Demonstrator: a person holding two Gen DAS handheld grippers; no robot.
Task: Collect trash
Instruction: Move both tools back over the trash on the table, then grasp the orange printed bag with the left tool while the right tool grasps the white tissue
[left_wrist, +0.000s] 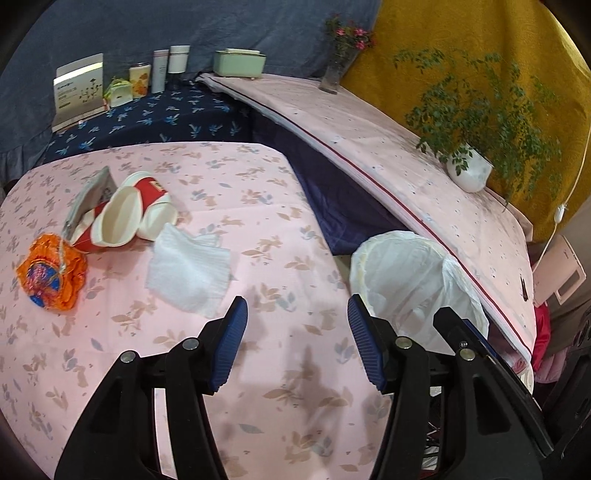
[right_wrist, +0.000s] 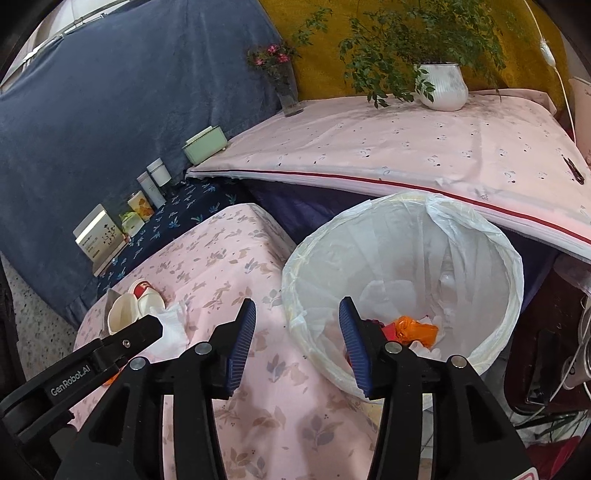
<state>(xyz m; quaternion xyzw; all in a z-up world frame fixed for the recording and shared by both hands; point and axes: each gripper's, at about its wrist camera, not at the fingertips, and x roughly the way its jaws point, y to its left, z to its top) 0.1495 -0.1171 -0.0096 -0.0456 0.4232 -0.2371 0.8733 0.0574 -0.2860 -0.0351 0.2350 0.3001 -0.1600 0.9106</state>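
Both claws gape wide and empty: right gripper (right_wrist: 297, 325) above the bin (right_wrist: 513, 295) rim, left gripper (left_wrist: 297, 332) facing table trash; next likely the napkin (left_wrist: 188, 273) just ahead-left, 2 cups (left_wrist: 136, 214) beyond

Blue drape (left_wrist: 129, 26), mustard wall (left_wrist: 480, 44), perhaps fabric.

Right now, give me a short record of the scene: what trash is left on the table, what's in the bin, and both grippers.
left on table: orange snack wrapper, two red-and-white paper cups, white tissue, grey packet
bin: white-lined trash bin beside the pink floral table
in bin: orange wrapper, some white paper
left gripper: open, empty, over table
right gripper: open, empty, at bin rim
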